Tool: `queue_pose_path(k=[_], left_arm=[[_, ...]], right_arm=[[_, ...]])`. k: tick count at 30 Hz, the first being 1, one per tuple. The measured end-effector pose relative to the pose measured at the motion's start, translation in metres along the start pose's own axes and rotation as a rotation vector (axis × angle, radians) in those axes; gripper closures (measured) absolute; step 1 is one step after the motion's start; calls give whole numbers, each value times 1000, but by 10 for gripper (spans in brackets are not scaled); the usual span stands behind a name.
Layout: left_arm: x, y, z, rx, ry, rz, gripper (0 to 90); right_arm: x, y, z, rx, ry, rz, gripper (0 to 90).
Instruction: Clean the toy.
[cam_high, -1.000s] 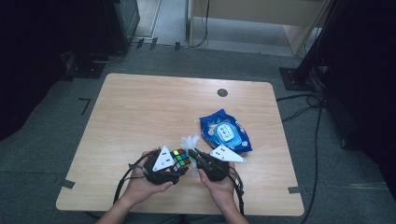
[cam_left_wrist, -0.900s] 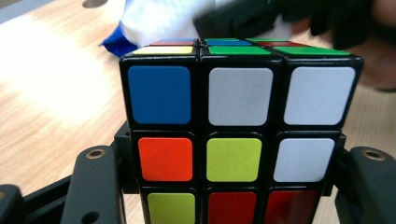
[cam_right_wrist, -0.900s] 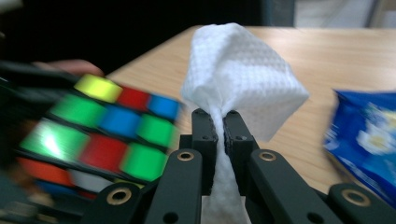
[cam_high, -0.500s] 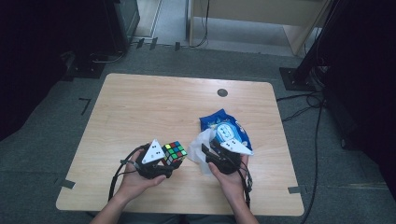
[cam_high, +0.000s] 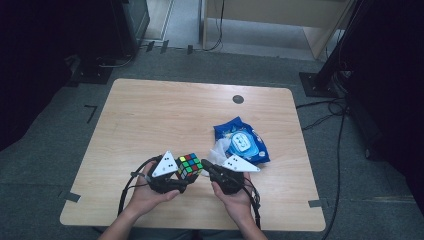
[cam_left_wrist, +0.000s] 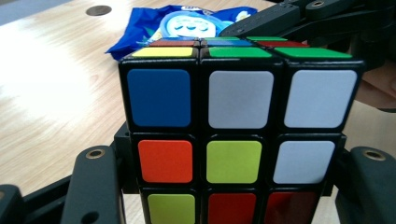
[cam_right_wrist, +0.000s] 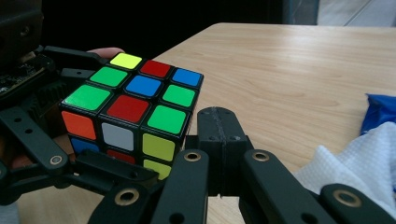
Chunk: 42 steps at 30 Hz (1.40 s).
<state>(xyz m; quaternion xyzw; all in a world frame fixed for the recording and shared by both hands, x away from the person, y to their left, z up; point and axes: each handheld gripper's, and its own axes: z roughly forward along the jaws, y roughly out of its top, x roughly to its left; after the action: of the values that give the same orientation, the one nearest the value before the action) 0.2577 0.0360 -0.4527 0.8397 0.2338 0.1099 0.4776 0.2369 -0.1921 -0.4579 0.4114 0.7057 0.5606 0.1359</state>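
A scrambled Rubik's cube (cam_high: 189, 165) is held just above the table's near edge, with my left gripper (cam_high: 183, 175) shut on its lower part. In the left gripper view the cube (cam_left_wrist: 233, 121) is close up and the black jaws clamp both its sides. My right gripper (cam_high: 206, 165) points left, its tip close beside the cube. Its jaws (cam_right_wrist: 217, 128) have just closed and stand pressed together with nothing between them. From there the cube (cam_right_wrist: 135, 107) sits left of the tip. A crumpled white wipe (cam_high: 218, 148) lies beside a blue wet-wipe pack (cam_high: 243, 142).
The wooden table (cam_high: 165, 115) has a round grommet hole (cam_high: 238, 99) near its far edge. The blue pack (cam_left_wrist: 187, 23) lies beyond the cube, and the white wipe (cam_right_wrist: 355, 172) lies at my right gripper's right. Cables trail from both grippers off the near edge.
Half a second ago my right gripper was over by the blue pack and the wipe. It has swung back left to the cube, leaving the wipe by the pack. The left gripper stayed put.
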Motion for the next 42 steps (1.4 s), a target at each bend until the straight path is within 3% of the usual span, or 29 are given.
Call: queue_pose_path(k=[7,11,13,17,24,25,27,30,31,33,37,40,42], left_arm=[[-1,0,2,35,-9,23,338],[-4,0,4,57,5,49,337],[-4,0,4,56,-1,46,334],[-4,1,3,51,-7,47,334],[-2,1,2,69,-14,46,317],[-2,1,2,63,-16,46,332],[-4,2,3,66,-16,43,331],[-9,-1,9,107,-13,92,338],[-10,-1,11,120,-19,96,339],[-9,-2,12,123,-21,94,340],[-5,0,4,72,4,82,340],[2,2,-6,8,-7,44,340],[6,3,-12,-22,-7,35,340]], right_arm=[[3,2,-5,-28,30,-15,900],[9,4,-5,-39,63,-51,900],[14,4,-5,-33,34,-75,900],[15,4,-6,-44,30,-75,900],[23,3,-6,-40,7,-148,900],[25,3,-5,-37,7,-163,900],[28,3,-3,-24,52,-167,900],[37,1,0,-21,30,-223,900],[38,1,1,-16,44,-213,891],[34,2,-1,-30,28,-190,862],[16,4,-7,-59,-18,-83,838],[4,1,-7,-34,-59,-39,819],[-1,-5,0,22,-66,-27,811]])
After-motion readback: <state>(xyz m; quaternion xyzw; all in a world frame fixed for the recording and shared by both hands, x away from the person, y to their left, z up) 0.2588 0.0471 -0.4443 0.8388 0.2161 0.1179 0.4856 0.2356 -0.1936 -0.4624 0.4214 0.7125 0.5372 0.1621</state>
